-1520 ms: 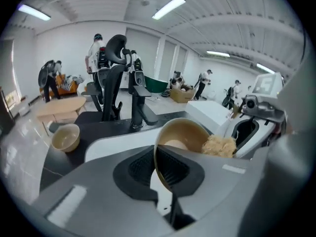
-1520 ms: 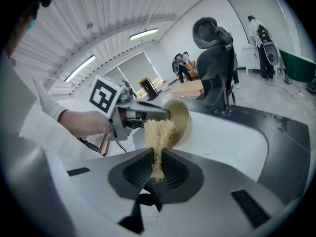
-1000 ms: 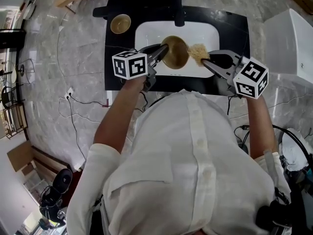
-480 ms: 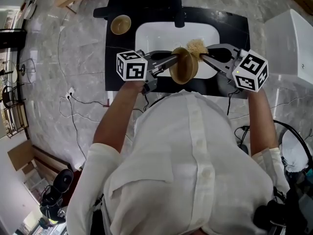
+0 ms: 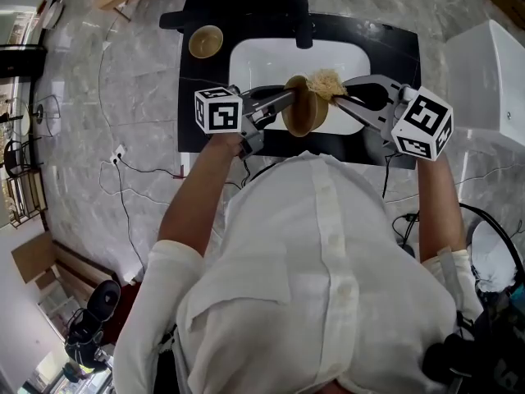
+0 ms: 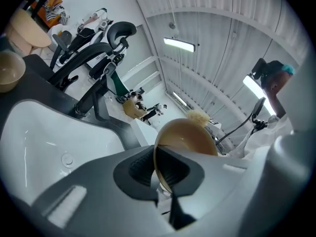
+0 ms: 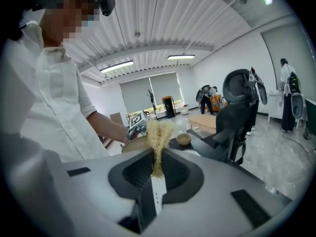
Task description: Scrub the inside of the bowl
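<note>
No legible text, labels, numbers anywhere; marker cubes (image 5: 218, 110) bear patterns only.

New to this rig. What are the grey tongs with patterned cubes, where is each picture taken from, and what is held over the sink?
No robot here: a person holds a two-jaw gripper in each hand, and the cube with square markers on each is part of it. The top-down picture comes from a camera on the person's head; the other two come from cameras riding on the grippers, looking along their jaws. The person stands at a black counter with a white sink and faucet; a second bowl sits on the counter. The left gripper is shut on the rim of a brown bowl, tipped on its side over the sink. The right gripper is shut on a pale scrub pad, held at that bowl's opening.
</note>
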`<state>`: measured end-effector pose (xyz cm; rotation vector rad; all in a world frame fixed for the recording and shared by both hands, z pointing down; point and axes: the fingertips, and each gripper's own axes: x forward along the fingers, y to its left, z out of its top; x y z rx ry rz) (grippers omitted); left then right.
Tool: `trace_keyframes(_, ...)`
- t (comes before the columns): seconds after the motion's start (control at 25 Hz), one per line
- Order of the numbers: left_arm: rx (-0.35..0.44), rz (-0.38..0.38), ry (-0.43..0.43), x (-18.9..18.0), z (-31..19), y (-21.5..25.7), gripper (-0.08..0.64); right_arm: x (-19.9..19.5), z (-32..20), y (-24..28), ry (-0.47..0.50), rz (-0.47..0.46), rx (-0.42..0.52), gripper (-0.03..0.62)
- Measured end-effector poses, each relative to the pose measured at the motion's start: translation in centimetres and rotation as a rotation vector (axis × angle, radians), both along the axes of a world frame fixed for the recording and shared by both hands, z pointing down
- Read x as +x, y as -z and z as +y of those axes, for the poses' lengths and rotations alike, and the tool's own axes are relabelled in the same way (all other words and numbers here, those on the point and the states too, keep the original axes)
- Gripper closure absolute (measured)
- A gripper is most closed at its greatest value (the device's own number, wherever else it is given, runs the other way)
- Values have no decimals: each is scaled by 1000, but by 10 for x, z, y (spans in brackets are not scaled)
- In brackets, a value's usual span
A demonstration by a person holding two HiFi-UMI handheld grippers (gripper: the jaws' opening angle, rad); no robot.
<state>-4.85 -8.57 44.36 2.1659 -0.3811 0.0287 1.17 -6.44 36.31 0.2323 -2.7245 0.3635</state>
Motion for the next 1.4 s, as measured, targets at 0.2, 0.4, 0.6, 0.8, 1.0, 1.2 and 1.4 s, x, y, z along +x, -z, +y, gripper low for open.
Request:
trace_keyframes(0.2, -37, 73, 77, -11, -10, 3, 549, -7, 12, 12, 31, -31, 25, 551)
trace_keyframes(0.4, -86, 151, 135, -19, -17, 11, 549, -16, 32, 15, 83, -73, 14, 551)
trace_keyframes(0.6, -106, 324, 154, -15, -20, 40, 551, -26, 56, 4, 140, -77, -8, 551)
trace_keyframes(0.8, -82, 415, 119, -8, -19, 60, 549, -29, 63, -24, 168, -22, -17, 552)
trace_keyframes(1.0, -44, 403, 56, -1, -8, 66, 549, -27, 56, -43, 164, 46, -8, 552)
trace_keyframes(1.2, -26, 363, -22, 7, 1, 62, 549, -23, 32, -55, 129, 121, 16, 552)
trace_keyframes(1.4, -21, 310, -67, 10, 9, 54, 549, -17, 18, -58, 101, 179, 40, 552)
